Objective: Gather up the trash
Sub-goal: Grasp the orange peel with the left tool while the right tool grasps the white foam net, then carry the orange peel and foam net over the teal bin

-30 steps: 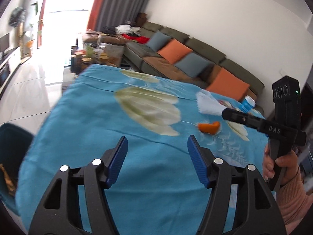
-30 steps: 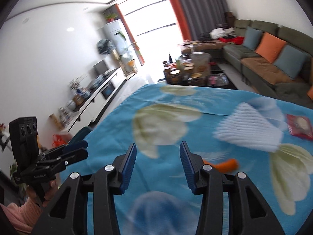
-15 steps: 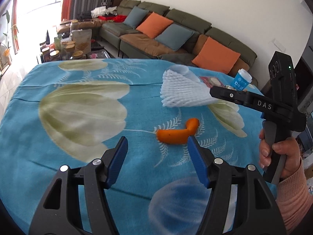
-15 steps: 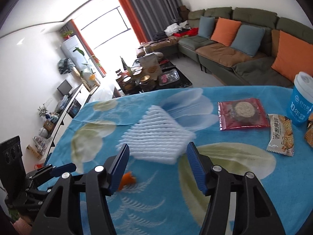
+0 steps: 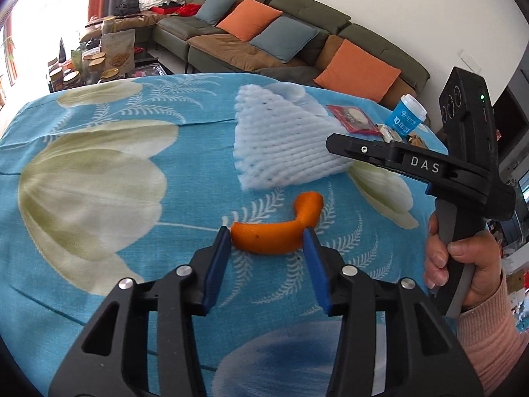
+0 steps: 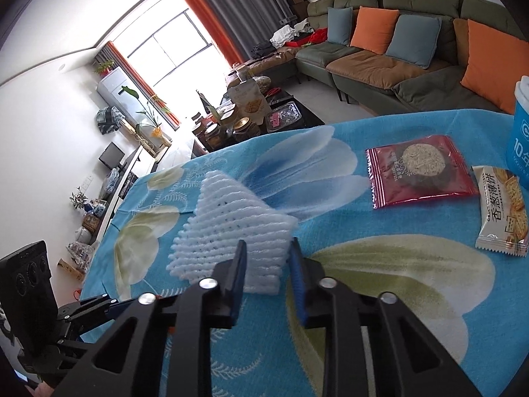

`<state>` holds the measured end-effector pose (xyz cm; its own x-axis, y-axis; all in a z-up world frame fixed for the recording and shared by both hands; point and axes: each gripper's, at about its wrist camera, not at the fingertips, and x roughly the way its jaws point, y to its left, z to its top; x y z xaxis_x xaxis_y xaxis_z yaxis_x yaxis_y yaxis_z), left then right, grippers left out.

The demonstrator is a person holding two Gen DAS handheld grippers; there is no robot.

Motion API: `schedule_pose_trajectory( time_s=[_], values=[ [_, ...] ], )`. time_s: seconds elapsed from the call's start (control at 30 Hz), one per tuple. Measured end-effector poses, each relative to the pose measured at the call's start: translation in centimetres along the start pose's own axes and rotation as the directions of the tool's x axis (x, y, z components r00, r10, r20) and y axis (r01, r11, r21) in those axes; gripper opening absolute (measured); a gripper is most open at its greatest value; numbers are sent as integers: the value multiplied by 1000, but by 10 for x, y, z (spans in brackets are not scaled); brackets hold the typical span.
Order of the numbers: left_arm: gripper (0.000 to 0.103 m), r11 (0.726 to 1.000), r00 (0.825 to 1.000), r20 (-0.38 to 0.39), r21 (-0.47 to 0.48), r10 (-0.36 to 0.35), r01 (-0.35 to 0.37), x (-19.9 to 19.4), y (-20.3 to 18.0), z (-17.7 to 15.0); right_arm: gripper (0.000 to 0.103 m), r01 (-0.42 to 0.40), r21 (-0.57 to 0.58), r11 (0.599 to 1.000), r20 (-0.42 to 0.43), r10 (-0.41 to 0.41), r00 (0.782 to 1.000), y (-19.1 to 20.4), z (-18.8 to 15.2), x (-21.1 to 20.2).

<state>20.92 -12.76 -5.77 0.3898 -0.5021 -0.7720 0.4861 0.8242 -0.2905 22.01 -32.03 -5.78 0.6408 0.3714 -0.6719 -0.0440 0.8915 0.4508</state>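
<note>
An orange peel (image 5: 276,230) lies on the blue flowered tablecloth (image 5: 132,178). My left gripper (image 5: 266,236) is open with its blue fingertips on either side of the peel, touching or nearly touching it. A white foam fruit net (image 6: 231,235) lies flat on the cloth; it also shows in the left wrist view (image 5: 281,145). My right gripper (image 6: 267,248) is open, its jaws narrow and set around the net's near corner. The right gripper's body shows in the left wrist view (image 5: 429,172).
A red cookie packet (image 6: 420,170), a white cracker packet (image 6: 502,208) and a blue paper cup (image 6: 520,139) sit at the table's right end. A green sofa with orange and blue cushions (image 5: 281,33) and a cluttered coffee table (image 6: 251,112) stand beyond the table.
Both grippers have moved forward and down. The left now straddles the orange peel and its jaws have narrowed. The right has closed in around the foam net's corner.
</note>
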Motion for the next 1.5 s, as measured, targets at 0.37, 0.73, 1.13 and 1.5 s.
schedule_pose_trajectory(
  time_s=[0.37, 0.73, 1.13, 1.5],
  values=[
    [33, 1000, 1000, 27, 1, -6, 6, -10, -6, -15, 7, -56, 0, 998, 33, 56, 998, 7, -11, -20],
    [25, 996, 997, 53, -63, -59, 62, -41, 5, -43, 6, -149, -18, 989, 87, 150, 985, 27, -24, -46],
    [25, 990, 984, 163, -132, 68, -46, -110, 41, -81, 6, -284, -54, 957, 70, 288, 955, 72, -45, -51],
    [25, 970, 955, 240, -210, 176, -126, -171, 77, -119, 6, -377, -92, 922, -13, 377, 926, 128, -68, -32]
  ],
)
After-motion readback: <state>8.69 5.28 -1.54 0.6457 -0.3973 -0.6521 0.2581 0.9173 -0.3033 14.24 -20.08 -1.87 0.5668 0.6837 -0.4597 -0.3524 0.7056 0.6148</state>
